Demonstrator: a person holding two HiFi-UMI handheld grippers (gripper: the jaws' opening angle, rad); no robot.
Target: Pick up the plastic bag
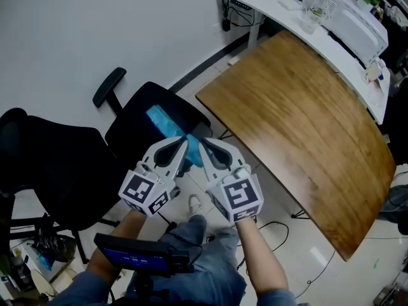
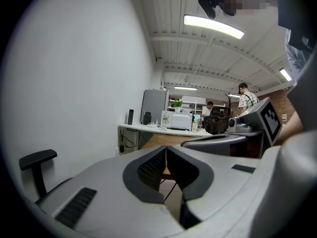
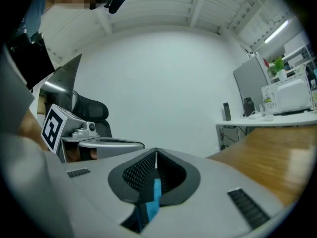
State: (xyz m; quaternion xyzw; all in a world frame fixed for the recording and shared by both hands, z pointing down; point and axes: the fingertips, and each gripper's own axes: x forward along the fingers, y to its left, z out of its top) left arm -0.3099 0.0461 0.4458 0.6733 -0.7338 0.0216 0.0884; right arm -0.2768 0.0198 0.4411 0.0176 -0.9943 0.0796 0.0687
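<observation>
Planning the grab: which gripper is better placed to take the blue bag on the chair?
Probably the right gripper: the bag shows in line with its jaws. The left gripper, jaws together, looks past it.

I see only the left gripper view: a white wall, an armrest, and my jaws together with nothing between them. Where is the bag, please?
Observer: The blue bag lies on the seat of the black chair; the head view shows it.
Operator: Where is my left gripper relative to it?
Observer: In the head view the left gripper has its tip over the bag's near end, close beside the tip of the right gripper.
Operator: Does the right one hold the bag?
Observer: It does not seem so. In the right gripper view the jaws stand a slit apart and blue shows in the gap, but the pads do not seem to press on it.
</observation>
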